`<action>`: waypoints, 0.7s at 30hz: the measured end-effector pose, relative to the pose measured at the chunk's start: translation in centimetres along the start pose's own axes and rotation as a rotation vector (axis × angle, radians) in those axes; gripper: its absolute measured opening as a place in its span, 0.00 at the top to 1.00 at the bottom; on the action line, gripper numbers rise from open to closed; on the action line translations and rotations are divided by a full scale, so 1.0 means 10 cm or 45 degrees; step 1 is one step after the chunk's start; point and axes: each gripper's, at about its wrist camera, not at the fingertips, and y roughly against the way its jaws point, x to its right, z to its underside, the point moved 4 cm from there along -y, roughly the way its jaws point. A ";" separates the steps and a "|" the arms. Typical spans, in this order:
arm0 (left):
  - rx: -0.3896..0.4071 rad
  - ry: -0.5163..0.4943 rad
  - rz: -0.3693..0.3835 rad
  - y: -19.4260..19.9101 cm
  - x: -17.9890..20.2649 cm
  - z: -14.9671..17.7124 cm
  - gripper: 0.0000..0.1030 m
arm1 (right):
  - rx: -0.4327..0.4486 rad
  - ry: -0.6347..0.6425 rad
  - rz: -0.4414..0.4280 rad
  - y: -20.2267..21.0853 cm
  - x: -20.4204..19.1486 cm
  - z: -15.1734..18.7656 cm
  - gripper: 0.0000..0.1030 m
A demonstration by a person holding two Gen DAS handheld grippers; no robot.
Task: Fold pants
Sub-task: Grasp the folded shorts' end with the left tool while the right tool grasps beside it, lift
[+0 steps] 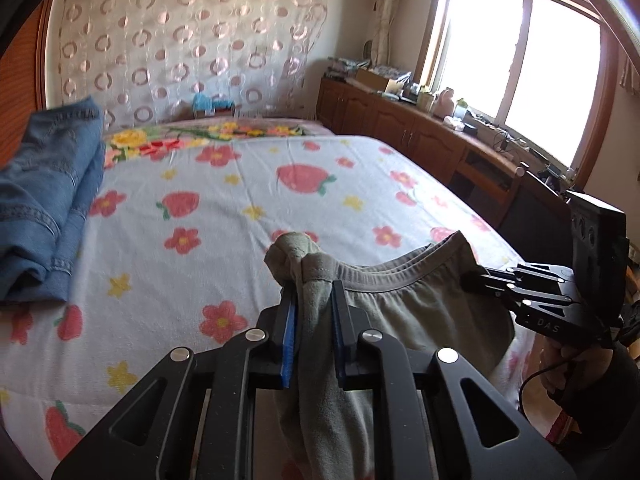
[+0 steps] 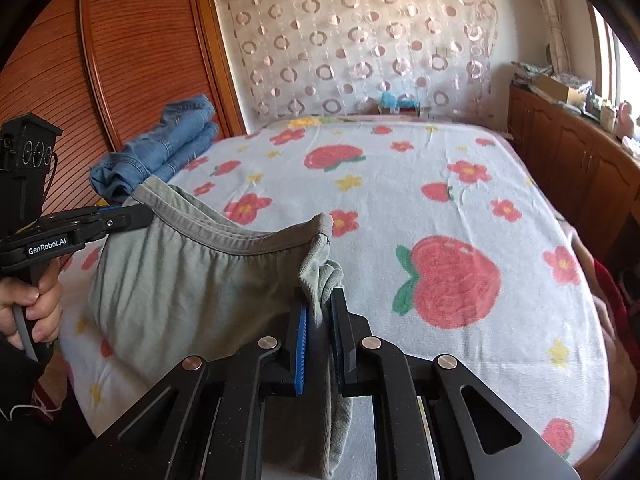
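Grey-green pants (image 1: pixel 420 312) hang by their waistband between my two grippers, held up above the near edge of the bed. My left gripper (image 1: pixel 314 292) is shut on one bunched end of the waistband. My right gripper (image 2: pixel 320 300) is shut on the other end; it also shows in the left wrist view (image 1: pixel 476 276). In the right wrist view the pants (image 2: pixel 192 280) spread leftward to the left gripper (image 2: pixel 140 214). The legs drop out of sight below.
The bed (image 1: pixel 280 200) has a white cover with strawberries and flowers. Folded blue jeans (image 1: pixel 44 200) lie at its far left, also in the right wrist view (image 2: pixel 168 144). Wooden cabinets (image 1: pixel 420 128) with clutter run along the right under a window. A wooden wardrobe (image 2: pixel 120 60) stands left.
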 end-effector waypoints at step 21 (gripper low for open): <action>0.218 -0.084 0.008 0.60 0.33 -0.36 0.85 | 0.216 0.077 0.027 0.55 -0.08 -0.22 0.90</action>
